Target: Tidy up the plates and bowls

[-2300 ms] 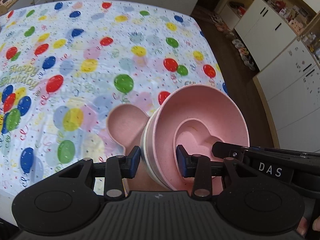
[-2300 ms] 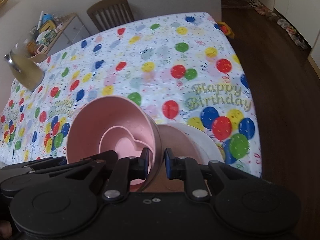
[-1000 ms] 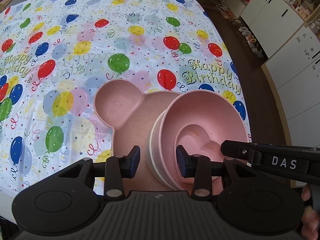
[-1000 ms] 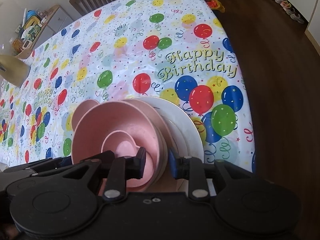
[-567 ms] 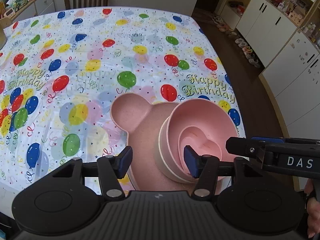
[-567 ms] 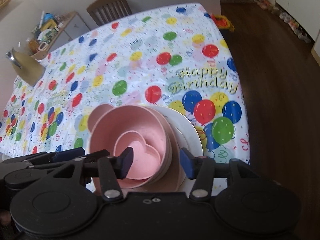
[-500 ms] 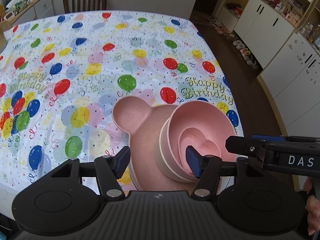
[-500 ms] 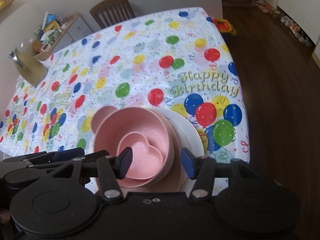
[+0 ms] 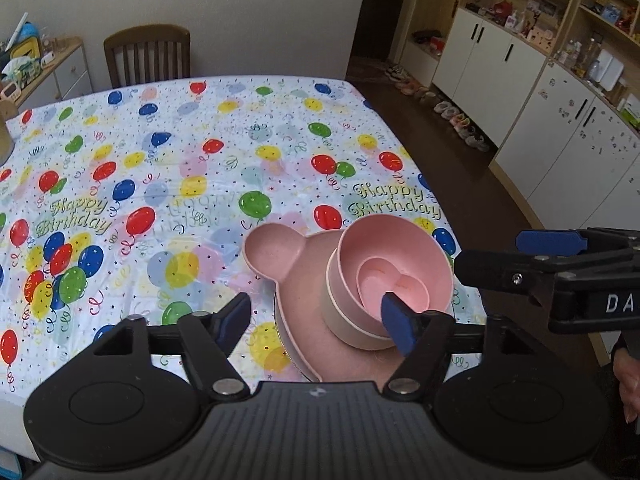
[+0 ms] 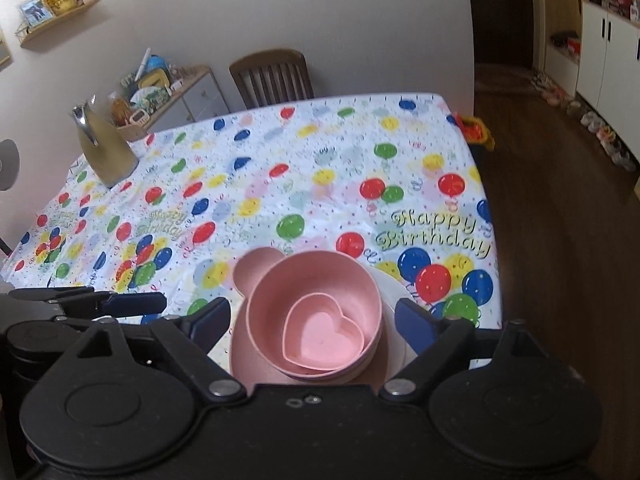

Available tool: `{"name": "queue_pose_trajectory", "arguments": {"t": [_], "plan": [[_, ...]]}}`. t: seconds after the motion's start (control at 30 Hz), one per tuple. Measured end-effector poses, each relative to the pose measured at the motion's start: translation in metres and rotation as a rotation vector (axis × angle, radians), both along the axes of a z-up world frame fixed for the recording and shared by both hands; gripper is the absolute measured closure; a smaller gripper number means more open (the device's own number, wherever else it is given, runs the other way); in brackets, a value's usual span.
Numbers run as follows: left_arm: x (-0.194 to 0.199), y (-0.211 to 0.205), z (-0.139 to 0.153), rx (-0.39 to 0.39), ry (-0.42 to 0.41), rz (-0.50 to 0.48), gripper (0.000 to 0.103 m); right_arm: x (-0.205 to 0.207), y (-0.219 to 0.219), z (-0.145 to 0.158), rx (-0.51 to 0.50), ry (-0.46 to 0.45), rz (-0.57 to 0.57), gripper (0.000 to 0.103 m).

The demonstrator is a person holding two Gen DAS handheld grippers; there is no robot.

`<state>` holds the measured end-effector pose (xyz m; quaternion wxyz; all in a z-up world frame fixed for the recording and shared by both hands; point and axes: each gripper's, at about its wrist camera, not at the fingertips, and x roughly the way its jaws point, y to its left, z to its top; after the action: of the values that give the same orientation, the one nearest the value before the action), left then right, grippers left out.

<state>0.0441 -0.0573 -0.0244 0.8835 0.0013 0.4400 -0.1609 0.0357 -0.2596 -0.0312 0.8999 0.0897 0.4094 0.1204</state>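
At the lower centre of both views, a heart-shaped dish (image 10: 322,336) nests inside a round pink bowl (image 10: 280,300) on a bear-eared plate (image 9: 276,248). They look light, stiff and smooth; the rims seem the best hold. Left gripper (image 9: 316,320) and right gripper (image 10: 312,320) have just been opening, empty.

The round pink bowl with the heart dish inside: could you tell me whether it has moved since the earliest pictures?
Yes. The round pink bowl came down from tilted onto the bear-eared plate, level.
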Motion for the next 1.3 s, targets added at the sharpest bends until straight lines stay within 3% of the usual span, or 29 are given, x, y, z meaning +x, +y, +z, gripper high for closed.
{"name": "queue_pose_trajectory", "arguments": {"t": [0.23,0.3,0.37,0.77,1.3], "plan": [[-0.021,0.013,0.014,-0.041,-0.047,-0.018,0.019,-0.030,0.006,0.012,-0.032,-0.101,-0.024,0.004],[-0.025,0.015,0.017,-0.050,-0.064,-0.021,0.013,-0.039,0.007,0.014,-0.038,-0.119,-0.032,0.001],[-0.030,0.017,0.019,-0.057,-0.083,-0.029,0.000,-0.046,0.008,0.016,-0.039,-0.132,-0.044,0.000],[-0.057,0.031,0.027,-0.083,-0.108,-0.043,0.000,-0.090,0.014,0.021,-0.027,-0.215,-0.151,0.000],[-0.083,0.049,0.037,-0.104,-0.153,0.024,0.000,-0.124,0.032,0.020,-0.010,-0.207,-0.206,0.000]]}}
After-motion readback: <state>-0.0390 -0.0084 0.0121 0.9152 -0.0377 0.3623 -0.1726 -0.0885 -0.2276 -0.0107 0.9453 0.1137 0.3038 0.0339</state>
